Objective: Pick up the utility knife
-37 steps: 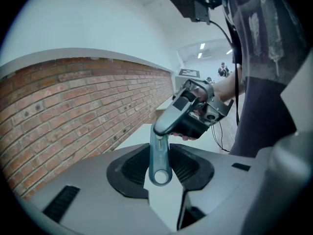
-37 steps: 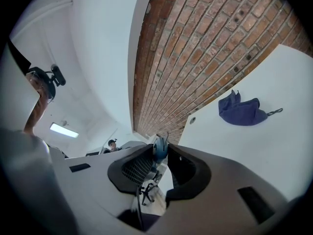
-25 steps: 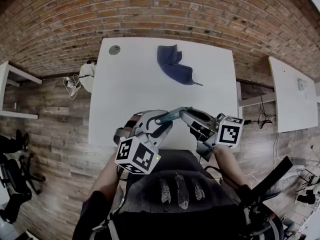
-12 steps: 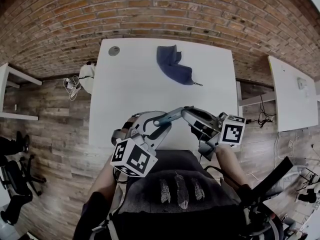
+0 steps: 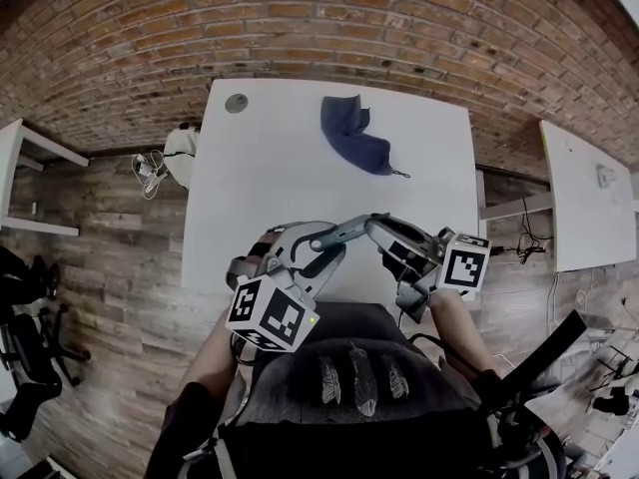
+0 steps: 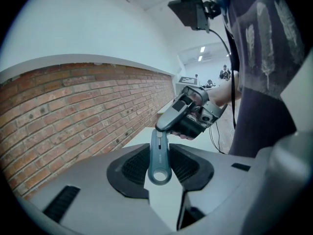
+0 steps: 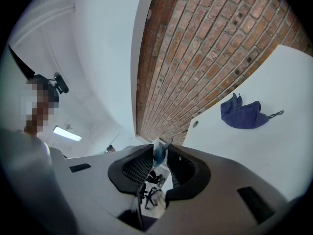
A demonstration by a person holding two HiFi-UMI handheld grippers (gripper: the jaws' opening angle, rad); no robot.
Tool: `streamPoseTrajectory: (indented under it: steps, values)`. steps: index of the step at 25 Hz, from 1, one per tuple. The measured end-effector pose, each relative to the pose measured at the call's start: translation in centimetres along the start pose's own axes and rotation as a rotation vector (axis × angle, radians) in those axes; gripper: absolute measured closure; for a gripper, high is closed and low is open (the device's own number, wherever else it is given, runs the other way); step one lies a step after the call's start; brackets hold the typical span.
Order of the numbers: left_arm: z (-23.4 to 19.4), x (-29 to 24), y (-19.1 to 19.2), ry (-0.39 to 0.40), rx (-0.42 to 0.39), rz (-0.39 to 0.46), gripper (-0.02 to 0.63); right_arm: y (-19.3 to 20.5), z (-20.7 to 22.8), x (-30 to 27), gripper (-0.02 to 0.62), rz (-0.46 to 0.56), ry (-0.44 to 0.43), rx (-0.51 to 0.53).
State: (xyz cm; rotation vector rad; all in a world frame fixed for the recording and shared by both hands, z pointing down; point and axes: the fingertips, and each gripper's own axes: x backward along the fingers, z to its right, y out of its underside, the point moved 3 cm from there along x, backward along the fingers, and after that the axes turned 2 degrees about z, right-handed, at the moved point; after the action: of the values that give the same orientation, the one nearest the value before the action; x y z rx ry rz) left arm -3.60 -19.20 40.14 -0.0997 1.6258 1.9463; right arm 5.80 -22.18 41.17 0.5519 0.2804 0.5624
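Teal utility knife above white table, near front edge, cloth beyond

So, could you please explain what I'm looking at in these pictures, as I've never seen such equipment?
There is no robot: a person holds a two-jaw gripper in each hand. The head view looks down from the person's head onto a white table by a brick wall. The other two views come from cameras riding on the left gripper and the right gripper, each looking along its own jaws. The marker cubes belong to the grippers. On the table lie a blue cloth and a small round grey disc at the far left corner. The utility knife is off the table: the left jaws grip its ringed end, the right jaws the other end.
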Motion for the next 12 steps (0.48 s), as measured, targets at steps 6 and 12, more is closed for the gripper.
streamPoseTrajectory:
  steps: [6, 12]
  values:
    - [-0.3, 0.2, 0.2, -0.018, -0.026, -0.016, 0.488, 0.2, 0.1, -0.5, 0.508, 0.023, -0.006, -0.017]
    - [-1.2, 0.9, 0.4, -0.072, 0.001, 0.001, 0.487, 0.4, -0.6, -0.1, 0.437, 0.017, -0.017, -0.009]
